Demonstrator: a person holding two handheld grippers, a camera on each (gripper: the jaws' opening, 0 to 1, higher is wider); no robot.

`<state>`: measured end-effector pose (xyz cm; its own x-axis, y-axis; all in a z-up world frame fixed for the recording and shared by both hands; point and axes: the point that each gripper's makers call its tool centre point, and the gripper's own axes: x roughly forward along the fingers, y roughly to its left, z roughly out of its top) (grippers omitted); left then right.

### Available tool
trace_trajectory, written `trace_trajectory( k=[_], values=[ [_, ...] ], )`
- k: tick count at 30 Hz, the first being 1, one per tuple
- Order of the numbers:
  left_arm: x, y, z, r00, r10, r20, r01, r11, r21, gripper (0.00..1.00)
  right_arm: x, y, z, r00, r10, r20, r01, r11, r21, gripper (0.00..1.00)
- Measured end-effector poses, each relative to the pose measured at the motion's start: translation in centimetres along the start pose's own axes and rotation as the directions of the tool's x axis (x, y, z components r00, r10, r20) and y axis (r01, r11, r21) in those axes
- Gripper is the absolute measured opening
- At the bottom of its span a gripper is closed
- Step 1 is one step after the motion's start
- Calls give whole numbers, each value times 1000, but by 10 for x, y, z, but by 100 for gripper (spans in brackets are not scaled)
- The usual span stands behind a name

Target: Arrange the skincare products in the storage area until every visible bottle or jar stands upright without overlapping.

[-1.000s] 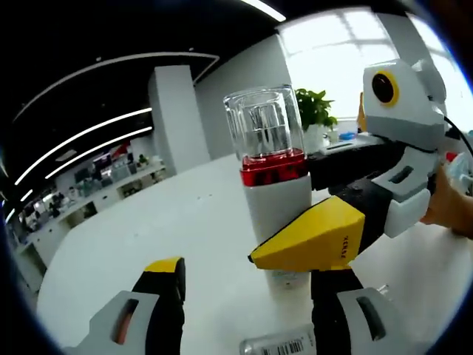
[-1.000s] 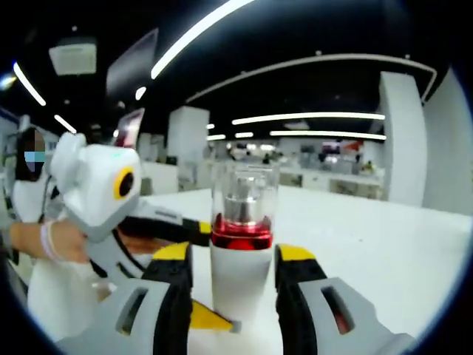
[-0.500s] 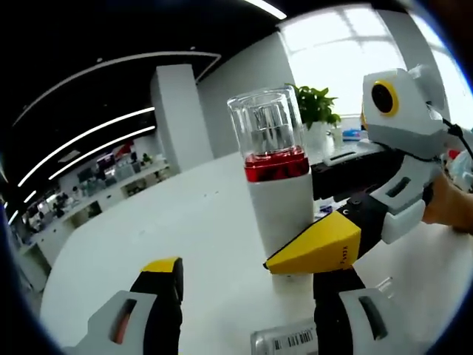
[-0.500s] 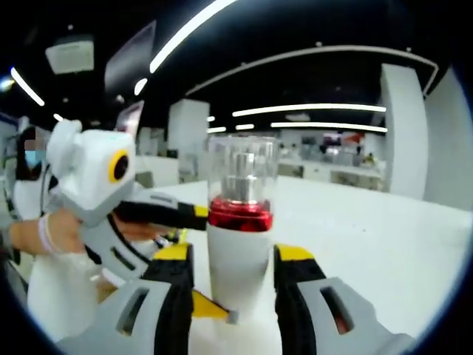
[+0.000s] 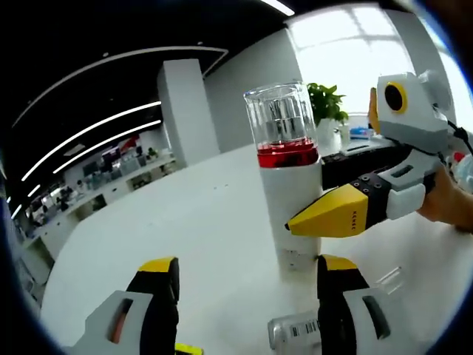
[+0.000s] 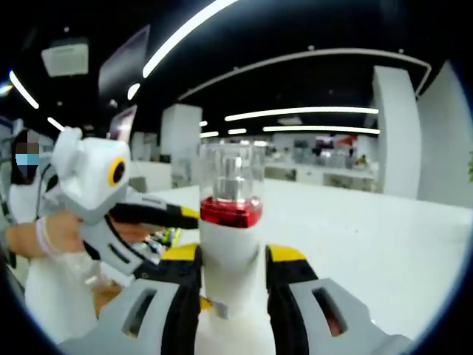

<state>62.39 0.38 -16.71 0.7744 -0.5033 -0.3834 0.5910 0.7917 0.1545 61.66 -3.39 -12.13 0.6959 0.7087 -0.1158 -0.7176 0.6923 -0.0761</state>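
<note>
right gripper point(image 6: 230, 285) clamped on upright pump bottle point(image 6: 226, 237), left gripper point(image 5: 244, 310) apart; next, release on tabletop point(image 5: 185, 229)

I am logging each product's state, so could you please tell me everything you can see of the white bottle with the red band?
The white bottle has a matte white cylindrical body, a glossy red collar and a clear plastic cap over a silvery pump. It stands upright on the white table, between the right gripper's yellow-tipped jaws, which press against its lower body.
</note>
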Motion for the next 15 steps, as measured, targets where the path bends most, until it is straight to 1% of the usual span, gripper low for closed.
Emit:
trace_trajectory(
  k=[8, 11, 12, 14, 15],
  values=[
    [-2, 10, -4, 1000, 27, -10, -27, 1000, -13, 79, 1, 0, -2, 1000, -4, -9, 4, 1000, -1, 30],
    [-5, 20, -9, 998, 61, -14, -61, 998, -2, 76, 2, -2, -4, 1000, -3, -15, 3, 1000, 0, 30],
    [-6, 22, -9, 998, 62, -13, -62, 998, -1, 75, 2, -1, -4, 1000, -1, -20, 1, 1000, -4, 31],
    [-7, 24, -7, 998, 56, 4, -55, 998, -27, 75, 2, 0, -2, 1000, 8, -17, -8, 1000, -3, 33],
    [-6, 25, -6, 999, 41, 11, -41, 998, -55, 75, 2, 0, 0, 1000, 14, -12, -15, 1000, -4, 34]
  ],
)
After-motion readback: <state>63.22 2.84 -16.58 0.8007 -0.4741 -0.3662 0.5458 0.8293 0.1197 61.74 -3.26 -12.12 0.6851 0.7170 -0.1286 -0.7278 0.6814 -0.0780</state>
